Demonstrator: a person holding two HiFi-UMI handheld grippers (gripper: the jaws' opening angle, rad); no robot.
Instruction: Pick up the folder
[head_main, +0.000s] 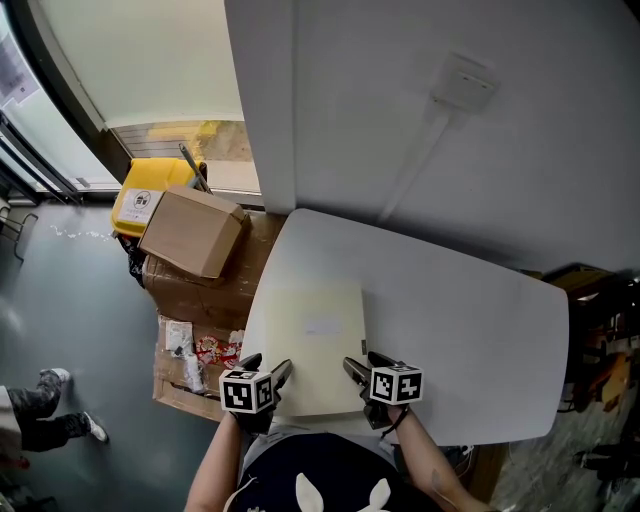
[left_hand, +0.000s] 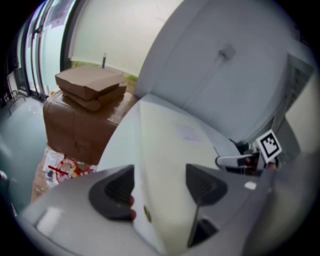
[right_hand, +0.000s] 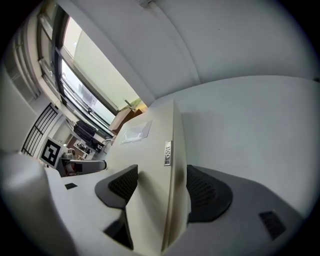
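Observation:
A cream folder (head_main: 312, 340) lies at the near left of the white table (head_main: 470, 330), its near edge toward me. My left gripper (head_main: 268, 368) holds its near left corner, and in the left gripper view the left gripper (left_hand: 157, 187) has its dark jaws pressed on either side of the folder (left_hand: 170, 150). My right gripper (head_main: 362, 366) holds the near right corner. In the right gripper view the right gripper (right_hand: 162, 190) is shut across the folder (right_hand: 150, 150) at its labelled spine. Each gripper shows in the other's view.
Brown cardboard boxes (head_main: 195, 232) are stacked on the floor left of the table, with a yellow bin (head_main: 150, 190) behind them and snack packets (head_main: 205, 352) on top. A grey wall (head_main: 450, 120) rises behind the table. A person's foot (head_main: 45, 400) shows at lower left.

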